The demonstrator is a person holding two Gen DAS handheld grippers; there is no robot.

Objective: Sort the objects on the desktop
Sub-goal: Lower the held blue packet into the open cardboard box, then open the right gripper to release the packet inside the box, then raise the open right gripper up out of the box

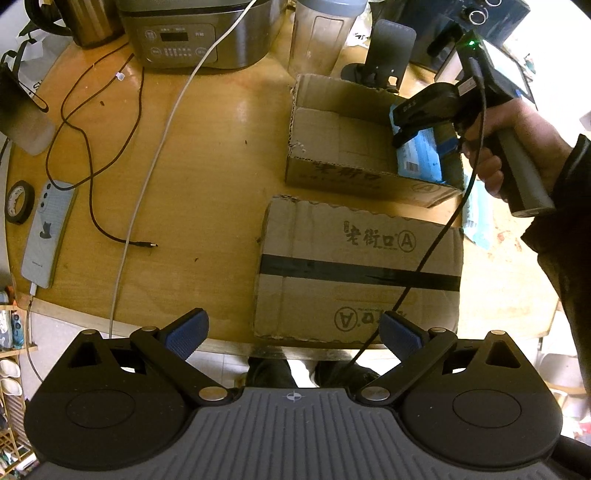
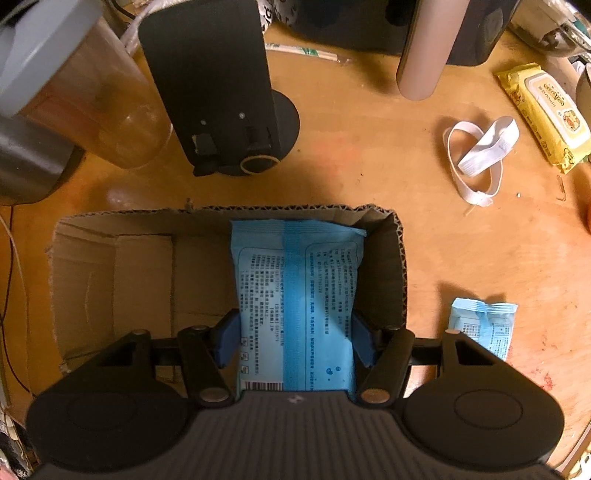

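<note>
My right gripper [image 2: 293,339] is shut on a blue wet-wipe pack [image 2: 295,288] and holds it inside the right end of an open cardboard box [image 2: 110,280]. The left wrist view shows the same box [image 1: 332,147], the pack [image 1: 421,155] and the right gripper [image 1: 413,125] over it. My left gripper [image 1: 293,332] is open and empty, held above the near table edge in front of a closed taped cardboard box [image 1: 354,273]. A smaller blue pack [image 2: 484,325] lies on the table right of the open box.
A phone [image 1: 46,232], a tape roll [image 1: 18,201], a black cable [image 1: 92,147] and a white cable [image 1: 155,155] lie at the left. A rice cooker [image 1: 192,33] stands at the back. A black stand [image 2: 218,92], white strap [image 2: 480,155] and yellow wipes pack [image 2: 543,110] lie beyond the box.
</note>
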